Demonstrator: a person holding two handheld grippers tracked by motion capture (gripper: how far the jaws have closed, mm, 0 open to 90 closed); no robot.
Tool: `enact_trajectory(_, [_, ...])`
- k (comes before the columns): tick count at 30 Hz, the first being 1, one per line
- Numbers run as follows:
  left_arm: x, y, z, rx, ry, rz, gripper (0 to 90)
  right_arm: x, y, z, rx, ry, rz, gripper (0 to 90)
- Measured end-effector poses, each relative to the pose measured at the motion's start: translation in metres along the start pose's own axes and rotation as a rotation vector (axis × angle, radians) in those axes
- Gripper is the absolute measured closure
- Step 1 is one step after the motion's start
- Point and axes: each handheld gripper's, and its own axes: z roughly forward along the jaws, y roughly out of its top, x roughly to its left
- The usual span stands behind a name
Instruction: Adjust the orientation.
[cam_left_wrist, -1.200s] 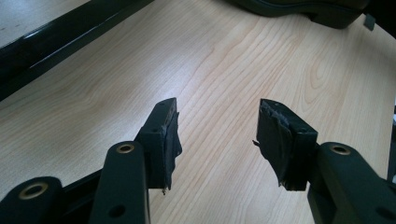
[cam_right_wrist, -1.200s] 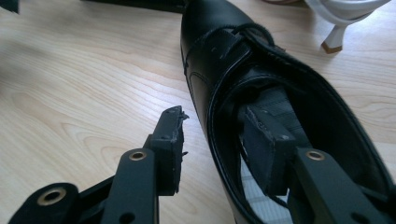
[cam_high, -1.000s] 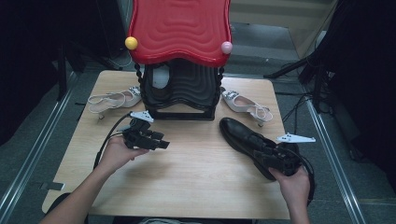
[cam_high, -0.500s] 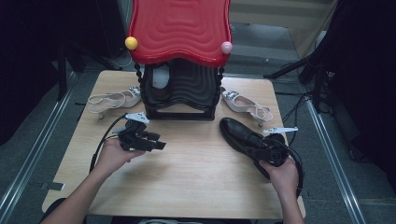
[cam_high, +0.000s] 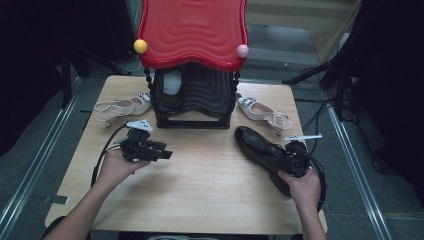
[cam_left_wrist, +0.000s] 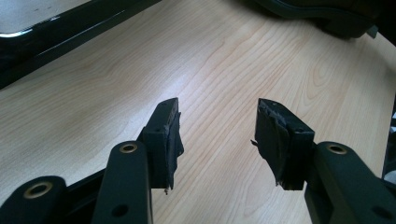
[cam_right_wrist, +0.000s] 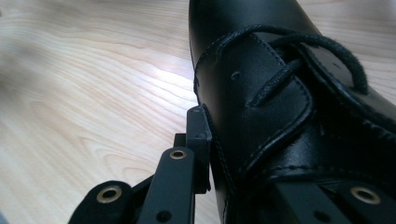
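The right gripper (cam_high: 289, 159), its jaws just closing, clamps the side wall of a black leather shoe (cam_high: 260, 150) lying on the table (cam_high: 210, 195), one pad (cam_right_wrist: 198, 135) flat against the leather beside the laces. The upper looks soft and smooth, likely to flex and slip, so the firmer collar near the heel seems the safer hold. The left gripper (cam_left_wrist: 217, 140), well off to its side, hangs open over bare wood.
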Motion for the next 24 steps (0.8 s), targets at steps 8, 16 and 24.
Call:
enact_trajectory(8, [-0.001,-0.001,-0.002,-0.005,0.006,0.002,49.4,0.029,0.006,0.004,0.001,0.031,-0.077,82.5])
enact_trajectory(16, [0.001,-0.008,-0.007,-0.017,0.017,-0.023,49.3,0.060,0.016,0.027,0.038,0.086,-0.159,81.7])
enact_trajectory(24, [0.000,-0.017,-0.013,-0.039,0.038,-0.045,47.8,0.091,0.035,0.056,0.065,0.133,-0.212,81.5])
